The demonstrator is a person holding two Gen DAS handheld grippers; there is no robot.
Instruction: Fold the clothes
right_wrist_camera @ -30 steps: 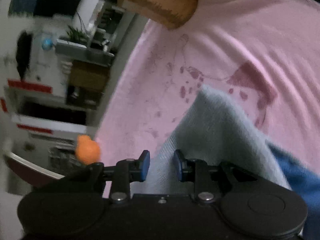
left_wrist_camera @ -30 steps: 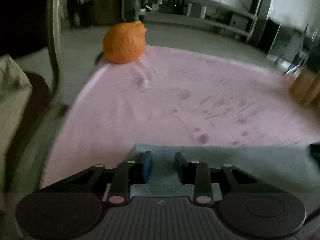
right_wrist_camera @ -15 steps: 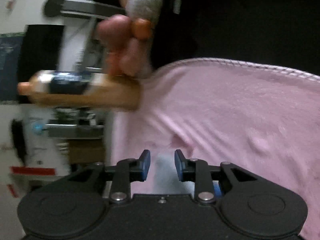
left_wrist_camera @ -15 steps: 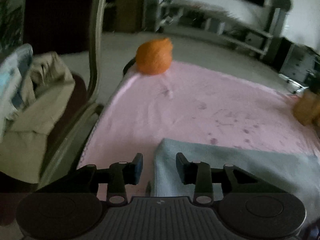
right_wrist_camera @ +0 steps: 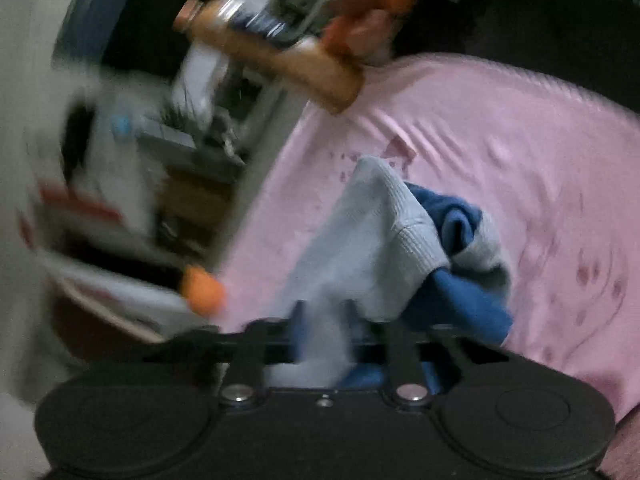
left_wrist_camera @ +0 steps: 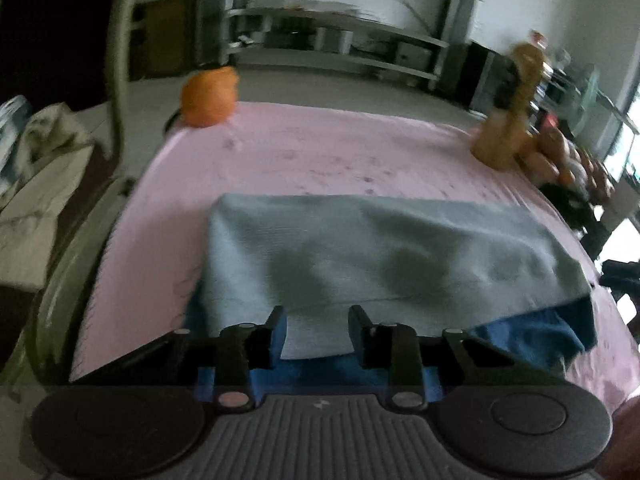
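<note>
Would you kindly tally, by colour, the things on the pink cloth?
Grey-and-blue: 1, the garment
Orange: 1, the ball
Amber: 1, the bottle
Total: 3, not counting the blurred items by the bottle.

Left wrist cam: I'm low and close behind the fingers (left_wrist_camera: 276, 336), looking level across the grey garment (left_wrist_camera: 380, 248) ahead of them. Right wrist cam is rolled, very close, blurred. Both share garment, pink cloth (left_wrist_camera: 320, 160), orange object (left_wrist_camera: 208, 96), bottle (left_wrist_camera: 508, 120).
</note>
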